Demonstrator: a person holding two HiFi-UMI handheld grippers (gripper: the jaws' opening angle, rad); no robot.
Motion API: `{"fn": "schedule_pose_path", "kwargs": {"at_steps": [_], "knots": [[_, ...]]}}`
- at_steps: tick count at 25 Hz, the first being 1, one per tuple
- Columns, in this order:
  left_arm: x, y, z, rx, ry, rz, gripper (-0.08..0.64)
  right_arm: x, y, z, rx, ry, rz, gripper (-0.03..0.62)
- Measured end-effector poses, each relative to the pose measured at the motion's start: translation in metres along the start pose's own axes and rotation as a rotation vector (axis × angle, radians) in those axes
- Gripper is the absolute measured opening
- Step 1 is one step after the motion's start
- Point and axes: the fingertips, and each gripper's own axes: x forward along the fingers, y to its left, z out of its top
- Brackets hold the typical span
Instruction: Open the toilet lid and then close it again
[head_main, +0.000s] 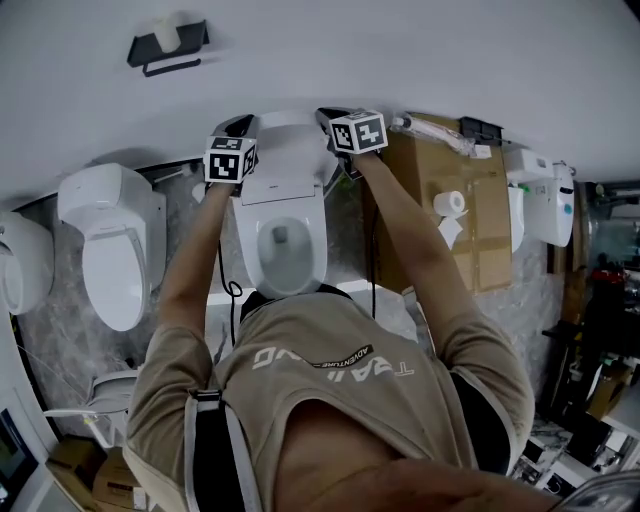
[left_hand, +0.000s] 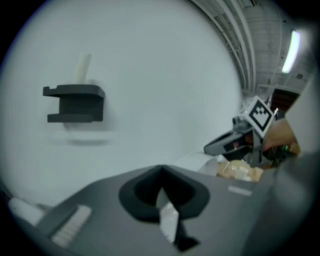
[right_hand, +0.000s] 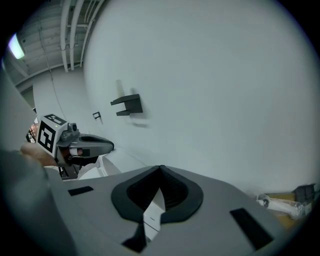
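Lid: the toilet lid (head_main: 290, 150) is standing upright against the wall (head_main: 400, 50), behind the bowl (head_main: 283, 250), which is lying open to the head view; the seat (head_main: 312, 232) is resting down around the bowl.
Left gripper: the left gripper (head_main: 238, 135) is reaching up to the lid's left edge; its fingers (left_hand: 140, 192) are sitting almost together, with a thin white strip showing between them; I am reading that strip as the lid's edge, pinched.
Right gripper: the right gripper (head_main: 335, 122) is sitting at the lid's upper right corner; its fingers (right_hand: 132, 192) are drawn in the same way around a narrow white strip, most likely the lid's other edge.
Both views: each gripper view is looking at the wall and catching the other gripper across the white top of the lid, so the two are flanking it at about the same height.
Done: the opening half is looking finished, since the lid is upright and the bowl is uncovered.
Left to do: the closing is not yet done; the lid is needing to be tipped forward and lowered onto the seat.
Care: with a hold on both edges, an even, slow lowering is seeming wise, so that the lid is not dropping or twisting.
Nearby: a second toilet (head_main: 110, 240) is standing to the left; a black shelf (head_main: 167, 47) is hanging on the wall above; a cardboard box (head_main: 490, 230) with a paper roll (head_main: 450, 203) is standing to the right.
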Motion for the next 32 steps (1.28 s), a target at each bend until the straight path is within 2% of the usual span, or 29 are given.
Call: {"fn": "schedule_pose_path", "kwargs": {"at_steps": [10, 21, 32], "knots": [[0.027, 0.024, 0.010, -0.043, 0.006, 0.031, 0.005, 0.025, -0.016, 0.018, -0.045, 0.050, 0.015, 0.014], [0.032, 0.029, 0.014, -0.050, 0.006, 0.009, 0.005, 0.030, -0.019, 0.022, -0.040, 0.061, 0.016, 0.014], [0.022, 0.023, 0.009, -0.027, 0.047, 0.016, 0.005, 0.025, -0.013, 0.016, -0.098, 0.081, -0.007, 0.014]]}}
